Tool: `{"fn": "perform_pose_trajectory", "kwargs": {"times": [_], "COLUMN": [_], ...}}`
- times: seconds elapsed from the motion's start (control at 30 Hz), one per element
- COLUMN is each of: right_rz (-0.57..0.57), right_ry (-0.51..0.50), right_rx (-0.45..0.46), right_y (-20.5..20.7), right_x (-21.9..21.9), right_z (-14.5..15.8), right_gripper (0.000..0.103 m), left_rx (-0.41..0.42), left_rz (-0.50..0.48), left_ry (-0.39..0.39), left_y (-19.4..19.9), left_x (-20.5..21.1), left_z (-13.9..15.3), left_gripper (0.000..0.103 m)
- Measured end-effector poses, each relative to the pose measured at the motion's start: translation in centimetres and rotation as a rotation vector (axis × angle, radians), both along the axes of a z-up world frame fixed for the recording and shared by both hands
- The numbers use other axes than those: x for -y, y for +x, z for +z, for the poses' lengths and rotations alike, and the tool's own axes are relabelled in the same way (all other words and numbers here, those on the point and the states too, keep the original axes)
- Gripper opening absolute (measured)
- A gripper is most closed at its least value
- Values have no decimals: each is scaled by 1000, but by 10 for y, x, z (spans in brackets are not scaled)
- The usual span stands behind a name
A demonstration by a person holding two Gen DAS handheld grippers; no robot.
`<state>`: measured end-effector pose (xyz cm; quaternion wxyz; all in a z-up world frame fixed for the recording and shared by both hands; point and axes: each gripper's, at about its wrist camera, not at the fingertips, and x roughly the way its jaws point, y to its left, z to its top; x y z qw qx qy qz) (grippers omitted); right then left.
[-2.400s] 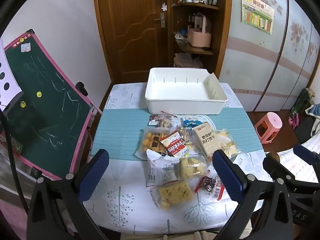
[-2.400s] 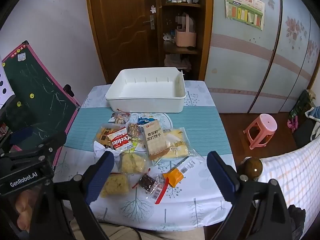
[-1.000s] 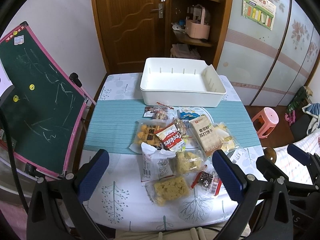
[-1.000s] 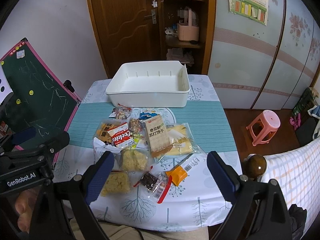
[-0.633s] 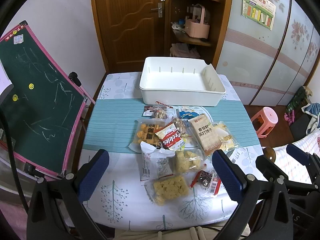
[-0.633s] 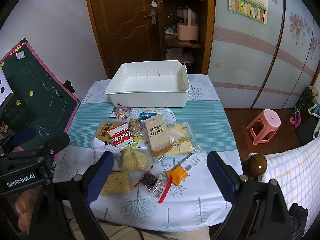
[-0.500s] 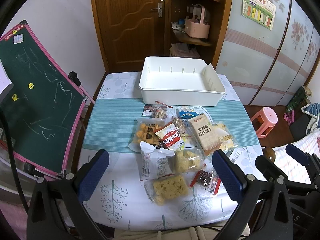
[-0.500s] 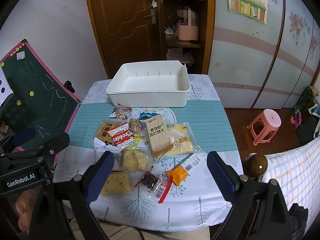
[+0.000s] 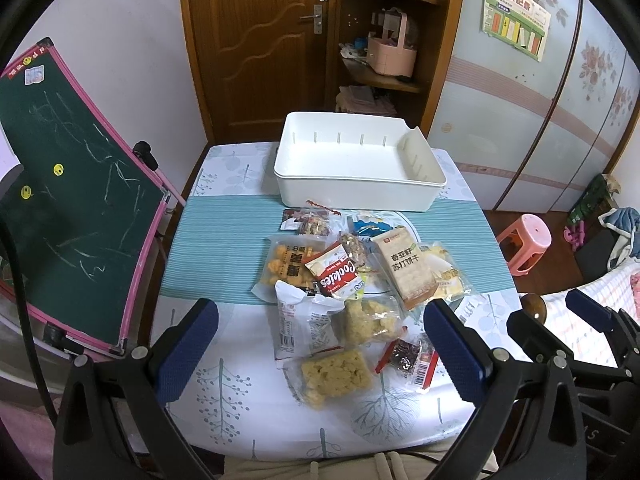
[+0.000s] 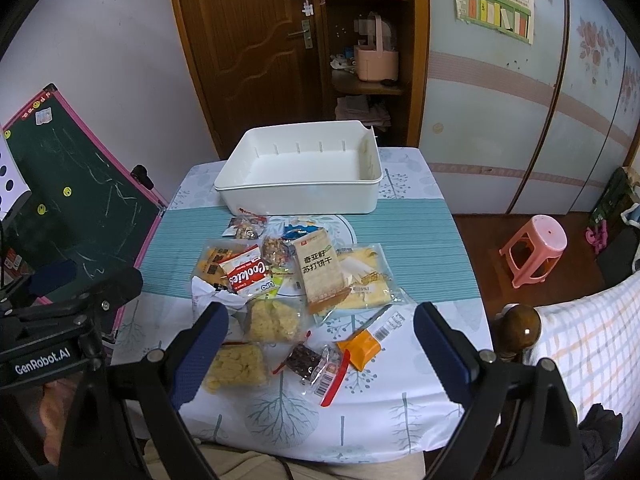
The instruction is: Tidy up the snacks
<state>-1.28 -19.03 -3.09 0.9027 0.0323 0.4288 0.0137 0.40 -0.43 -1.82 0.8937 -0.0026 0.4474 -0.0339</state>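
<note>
A pile of snack packets lies mid-table: a red Cookies pack [image 9: 334, 276] [image 10: 244, 274], a tan cracker pack [image 9: 404, 266] [image 10: 320, 268], a white crumpled bag [image 9: 306, 324], yellow puffed-rice packs [image 9: 334, 370] [image 10: 236, 366], a dark red candy pack [image 9: 408, 358] [image 10: 310, 360] and an orange sachet [image 10: 360, 346]. An empty white bin [image 9: 358, 166] [image 10: 304, 168] stands behind them. My left gripper [image 9: 320, 346] and right gripper [image 10: 320, 350] are open and empty, held above the table's near edge.
A green chalkboard with pink frame [image 9: 68, 192] leans at the table's left side. A pink stool [image 10: 536, 248] and a bed with a wooden post [image 10: 520, 328] are to the right. A wooden door and shelf stand behind the table.
Both grippers have drifted slightly; the view has shifted a little. The snacks and the bin have not moved.
</note>
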Motion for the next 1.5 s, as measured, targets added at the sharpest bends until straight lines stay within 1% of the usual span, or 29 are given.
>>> {"fn": "perform_pose_trajectory", "kwargs": {"times": [0.17,0.5,0.7,0.77,0.87,0.93,1.0,1.1,1.17,1.33,1.43,1.5], "right_rz": [0,0,-14,-22,-17,-20,-23,-10,2,68,112,141], "right_ry": [6,2,-25,-38,-39,-56,-73,-73,-70,-85,-99,-102], "right_rx": [-1,4,30,27,13,7,-7,-32,-45,-85,-126,-159], "right_y": [-2,0,-1,1,3,4,6,7,6,6,10,12], "right_x": [-7,-5,7,10,13,16,20,22,23,12,5,1], "right_z": [-4,-4,-1,-4,-11,-18,-26,-41,-49,-74,-94,-108], "right_gripper": [95,95,95,95,95,95,95,94,94,94,93,88], "left_rx": [-6,-7,8,37,91,95,76,19,-17,-116,-190,-238], "left_rz": [-2,2,30,37,45,30,12,-16,-22,-51,-78,-95], "left_ry": [-3,-4,-23,3,94,101,77,15,-6,23,16,11], "left_y": [1,4,12,12,11,12,14,18,20,23,25,27], "left_x": [1,1,-11,-15,-16,-19,-23,-31,-33,-29,-26,-25], "left_z": [0,1,1,0,-4,-8,-13,-26,-37,-75,-101,-117], "left_gripper": [102,102,102,102,102,102,102,102,102,102,102,102]}}
